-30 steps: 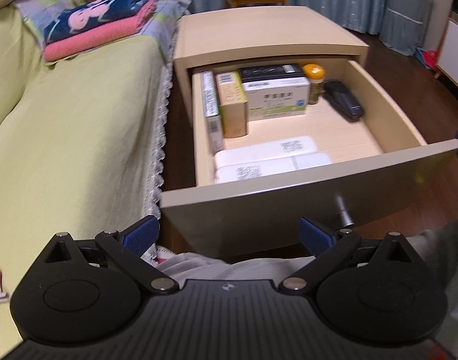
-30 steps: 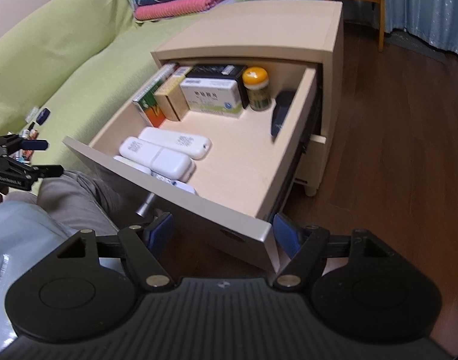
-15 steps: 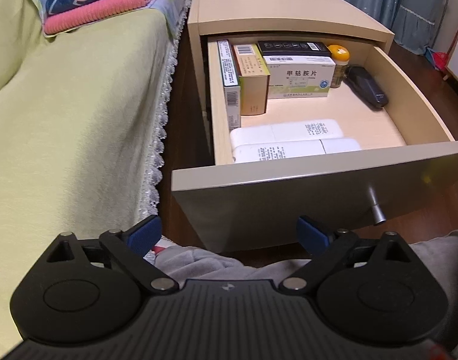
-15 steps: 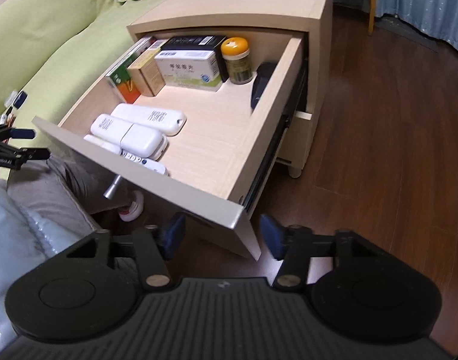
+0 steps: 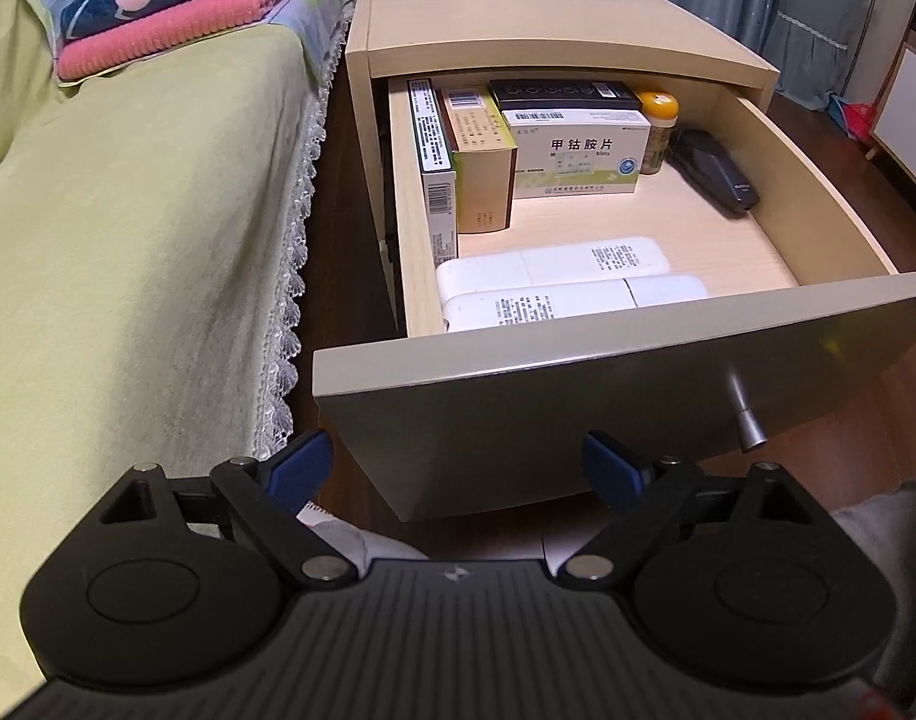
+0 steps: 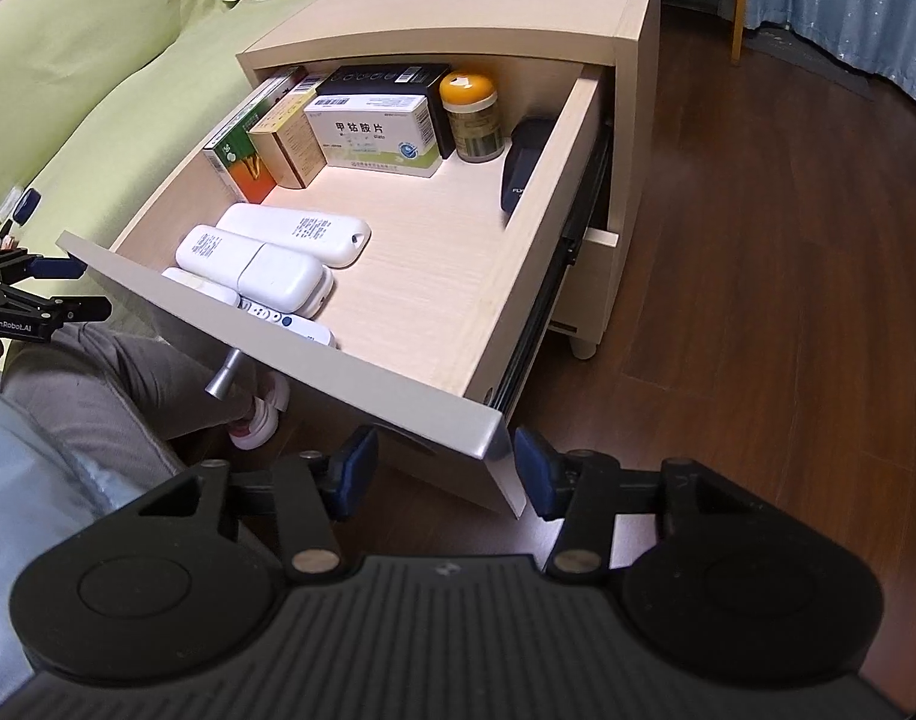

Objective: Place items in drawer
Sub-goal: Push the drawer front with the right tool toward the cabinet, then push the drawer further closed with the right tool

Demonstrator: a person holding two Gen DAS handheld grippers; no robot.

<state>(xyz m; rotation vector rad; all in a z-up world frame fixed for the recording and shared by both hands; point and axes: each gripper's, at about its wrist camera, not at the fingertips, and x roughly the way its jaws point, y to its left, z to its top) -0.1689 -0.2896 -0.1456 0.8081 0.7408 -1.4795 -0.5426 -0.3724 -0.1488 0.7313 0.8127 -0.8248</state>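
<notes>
A pale wooden drawer [image 5: 608, 360] is standing pulled fully out of a bedside cabinet [image 5: 548, 30], its front panel tilting toward the viewer and a metal knob [image 5: 743, 420] sticking out.

Inside, boxes are lining the back wall: a white medicine box [image 6: 377, 135], a tan box [image 6: 290, 147] and a green-and-orange box [image 6: 239, 159] hugging the left wall. An orange-capped bottle [image 6: 471, 114] is standing beside the white box, and a black stapler [image 5: 713, 171] is lying along the right wall. White remotes [image 6: 266, 255] are lying side by side near the front panel. The middle and right of the drawer floor are lying bare.

The left gripper [image 5: 458, 471] is hovering in front of the panel, jaws wide apart and empty. The right gripper [image 6: 443, 474] is hanging at the drawer's front right corner, jaws apart on either side of that corner, touching nothing. A green bed [image 5: 128, 240] is flanking the cabinet; dark wood floor [image 6: 758, 300] is spreading clear on the other side.
</notes>
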